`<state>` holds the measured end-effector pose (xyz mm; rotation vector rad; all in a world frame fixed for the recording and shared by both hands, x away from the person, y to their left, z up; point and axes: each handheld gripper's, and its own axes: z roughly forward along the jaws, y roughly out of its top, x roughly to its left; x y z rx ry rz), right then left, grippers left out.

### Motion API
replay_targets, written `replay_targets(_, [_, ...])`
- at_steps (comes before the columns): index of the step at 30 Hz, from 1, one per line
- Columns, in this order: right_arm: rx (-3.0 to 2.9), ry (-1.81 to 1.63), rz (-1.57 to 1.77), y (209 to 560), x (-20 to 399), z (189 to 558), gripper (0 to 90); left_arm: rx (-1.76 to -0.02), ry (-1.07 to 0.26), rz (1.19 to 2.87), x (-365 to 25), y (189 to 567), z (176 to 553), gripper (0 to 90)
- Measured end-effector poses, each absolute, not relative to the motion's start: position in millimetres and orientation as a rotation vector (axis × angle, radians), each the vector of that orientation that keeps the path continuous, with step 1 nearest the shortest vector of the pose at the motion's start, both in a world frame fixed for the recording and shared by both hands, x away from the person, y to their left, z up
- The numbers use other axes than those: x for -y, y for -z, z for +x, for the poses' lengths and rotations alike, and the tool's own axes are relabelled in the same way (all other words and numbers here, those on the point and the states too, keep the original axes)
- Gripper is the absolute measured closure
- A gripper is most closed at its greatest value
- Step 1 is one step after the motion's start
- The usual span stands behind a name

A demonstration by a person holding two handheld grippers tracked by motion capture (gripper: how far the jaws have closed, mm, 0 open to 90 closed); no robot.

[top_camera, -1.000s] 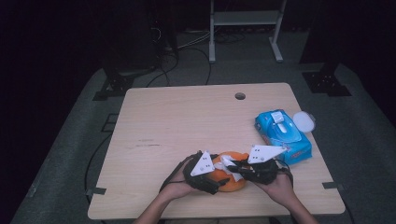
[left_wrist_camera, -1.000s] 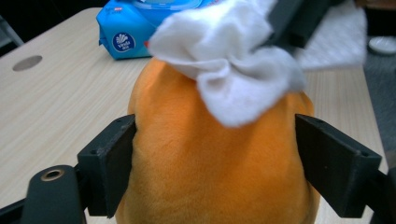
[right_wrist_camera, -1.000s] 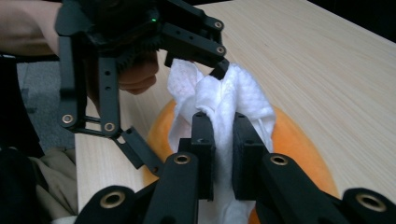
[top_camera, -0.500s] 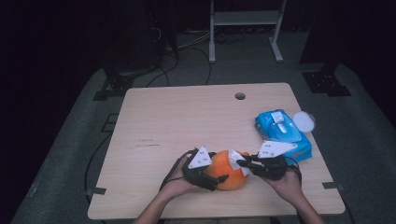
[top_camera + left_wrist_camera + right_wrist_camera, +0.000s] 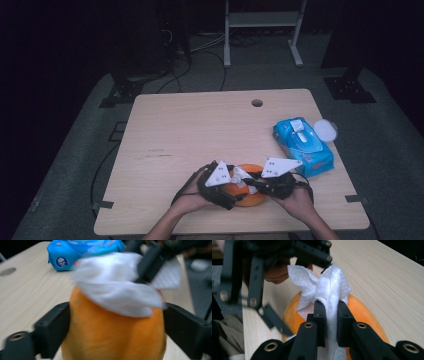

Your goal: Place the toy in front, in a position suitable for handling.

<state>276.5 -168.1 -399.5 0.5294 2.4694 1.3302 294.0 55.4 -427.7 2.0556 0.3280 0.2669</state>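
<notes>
Pale wooden table (image 5: 200,130) under dim light, with a round cable hole (image 5: 257,103) near the far edge and dark floor all around. Metal stand legs (image 5: 260,30) and loose cables (image 5: 200,50) beyond the far edge, well apart from the work.

On the table's right side, a blue wet-wipe pack (image 5: 302,147), flap up; just beyond its far corner, a round white lid (image 5: 325,130). Pack near the right hand but not touching, and clear of the grippers' path.

At the near edge, centred, an orange fruit (image 5: 247,192) on the table, seated between the jaws of the left gripper (image 5: 230,192). Jaws just now opened wider; in the left gripper view, black pads (image 5: 53,330) on either flank of the orange skin, contact on the left, right side too blurred to tell. Still hugging the fruit, by the look of it.

Right gripper (image 5: 255,182) clenched on a white wipe (image 5: 329,292), fabric pinched between the two pads and bunched up above them. Wipe draped over the top of the fruit, hiding part of the peel.
</notes>
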Motion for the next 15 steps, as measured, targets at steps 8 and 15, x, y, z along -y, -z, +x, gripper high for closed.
replay_targets(8, [-2.462, -1.390, 0.546, 394.0, 171.2, 275.9, 81.8, -0.440, -0.108, 2.052, -61.0, 436.4, 304.4, 14.1])
replay_targets(15, [-2.341, -1.410, 0.516, 373.1, 173.0, 266.8, 82.0, -0.260, -0.506, 2.005, -54.6, 409.9, 282.5, 29.5])
